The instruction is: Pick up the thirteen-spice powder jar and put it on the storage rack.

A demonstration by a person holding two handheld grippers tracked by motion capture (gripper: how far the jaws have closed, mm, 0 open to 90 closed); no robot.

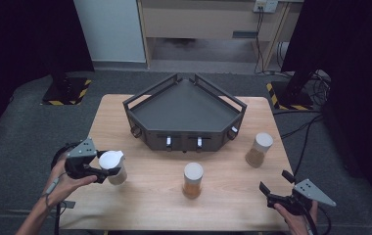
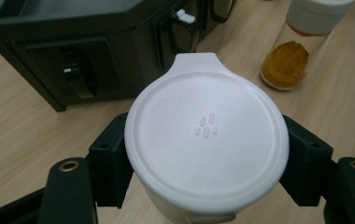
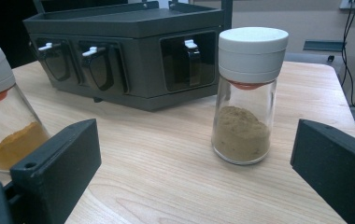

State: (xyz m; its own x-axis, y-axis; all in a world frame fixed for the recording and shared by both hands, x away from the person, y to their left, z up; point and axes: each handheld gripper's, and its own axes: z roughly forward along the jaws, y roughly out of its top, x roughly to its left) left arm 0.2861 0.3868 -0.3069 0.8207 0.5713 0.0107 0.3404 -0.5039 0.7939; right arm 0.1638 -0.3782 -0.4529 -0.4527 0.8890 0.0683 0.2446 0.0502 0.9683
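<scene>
flanking the held jar [image 1: 113, 166]: dark rack [image 1: 184, 113], two spice jars [image 1: 193, 179].

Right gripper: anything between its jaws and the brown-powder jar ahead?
No. In the right gripper view, only bare table lies between the open right gripper and the brown-powder jar.

We see a pale wood-grain table [image 1: 140, 186] with a matt finish, a dark matt rack [image 1: 184, 110], clear glossy glass jars [image 3: 244, 126] holding dull powder, a finely textured white plastic lid [image 2: 207, 140], and matt black plastic left gripper [image 2: 203, 168] jaws.
</scene>
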